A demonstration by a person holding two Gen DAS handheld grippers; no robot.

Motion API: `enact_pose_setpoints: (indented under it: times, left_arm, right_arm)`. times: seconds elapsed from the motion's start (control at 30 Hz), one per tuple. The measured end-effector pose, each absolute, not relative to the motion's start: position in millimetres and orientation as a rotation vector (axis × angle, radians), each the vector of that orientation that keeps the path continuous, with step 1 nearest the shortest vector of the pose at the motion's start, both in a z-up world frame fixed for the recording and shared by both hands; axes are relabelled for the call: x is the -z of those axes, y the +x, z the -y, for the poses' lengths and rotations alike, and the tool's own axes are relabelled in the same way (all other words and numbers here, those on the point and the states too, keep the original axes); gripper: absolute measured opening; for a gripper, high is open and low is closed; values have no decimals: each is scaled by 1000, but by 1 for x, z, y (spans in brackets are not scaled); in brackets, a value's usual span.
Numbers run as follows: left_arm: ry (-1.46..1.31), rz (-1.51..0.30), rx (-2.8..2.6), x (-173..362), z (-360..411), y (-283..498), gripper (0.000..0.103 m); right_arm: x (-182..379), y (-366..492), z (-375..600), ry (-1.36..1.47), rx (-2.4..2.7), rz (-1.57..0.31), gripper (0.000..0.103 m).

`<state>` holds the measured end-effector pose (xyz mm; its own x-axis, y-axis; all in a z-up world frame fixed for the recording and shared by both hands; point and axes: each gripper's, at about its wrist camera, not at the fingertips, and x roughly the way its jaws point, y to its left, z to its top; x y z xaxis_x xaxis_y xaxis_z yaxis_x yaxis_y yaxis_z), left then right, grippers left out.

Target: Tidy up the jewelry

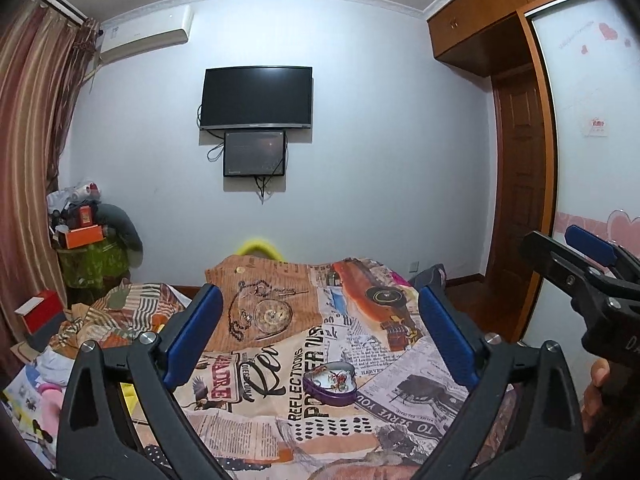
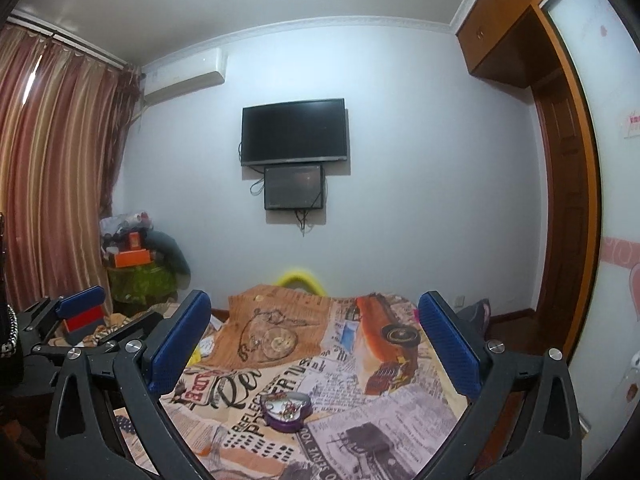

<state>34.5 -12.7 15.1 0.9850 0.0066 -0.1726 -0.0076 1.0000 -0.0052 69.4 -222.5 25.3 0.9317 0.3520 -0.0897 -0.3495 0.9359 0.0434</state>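
A purple heart-shaped tin (image 1: 330, 383) lies open on the newspaper-print bedspread (image 1: 404, 388), with small jewellery pieces, some red, inside it. My left gripper (image 1: 322, 334) hovers above and short of the tin, jaws wide open and nothing between them. In the right wrist view the same tin (image 2: 286, 409) sits low between the fingers of my right gripper (image 2: 314, 346), which is also wide open and holds nothing. One blue pad (image 1: 591, 245) of the right gripper shows at the right edge of the left wrist view. A blue pad (image 2: 80, 303) of the left gripper shows at the left of the right wrist view.
The bedspread (image 2: 372, 408) covers a bed that runs toward a white wall with a television (image 1: 256, 98). Rumpled clothes and a red box (image 1: 38, 312) lie at the bed's left. Curtains (image 1: 28, 152) hang left; a wooden wardrobe and door (image 1: 520, 184) stand right.
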Motion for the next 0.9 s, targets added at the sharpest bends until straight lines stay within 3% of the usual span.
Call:
enact_pose_setpoints:
  times: [0.9]
  left_arm:
    - [-40, -209, -41, -5, 6, 38, 100]
  right_arm:
    - [-22, 67, 226, 26, -367, -163, 103]
